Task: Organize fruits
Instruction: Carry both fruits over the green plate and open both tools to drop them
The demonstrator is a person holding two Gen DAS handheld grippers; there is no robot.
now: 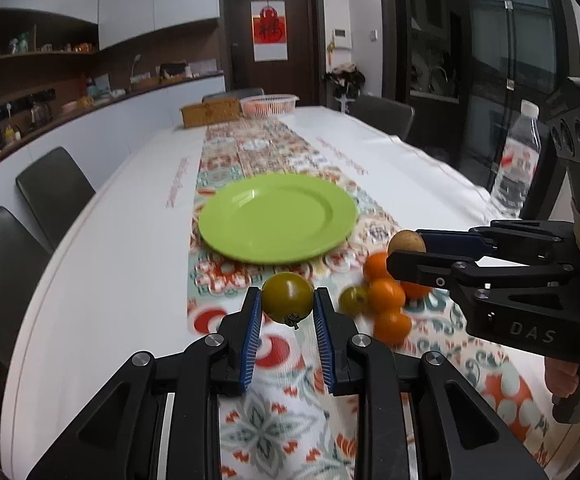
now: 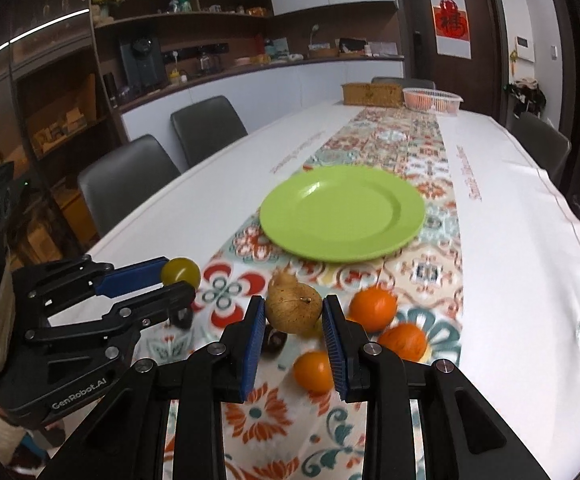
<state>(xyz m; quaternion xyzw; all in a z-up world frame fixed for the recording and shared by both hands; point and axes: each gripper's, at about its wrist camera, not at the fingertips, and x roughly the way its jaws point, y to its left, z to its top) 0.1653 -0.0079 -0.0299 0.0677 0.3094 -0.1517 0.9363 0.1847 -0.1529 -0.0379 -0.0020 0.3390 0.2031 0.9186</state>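
White "DAS" on right gripper (image 1: 406, 254)

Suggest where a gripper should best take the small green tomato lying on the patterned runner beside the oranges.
Grip the small green tomato across its round middle, coming down from above on its left, open side. Small round oranges crowd its right, so pads placed front and back would probably avoid bumping them.

olive-green tomato (image 1: 287, 297) and tan fruit (image 2: 293, 312) held aloft, oranges (image 1: 386, 294) clustered near empty green plate (image 1: 277, 218)
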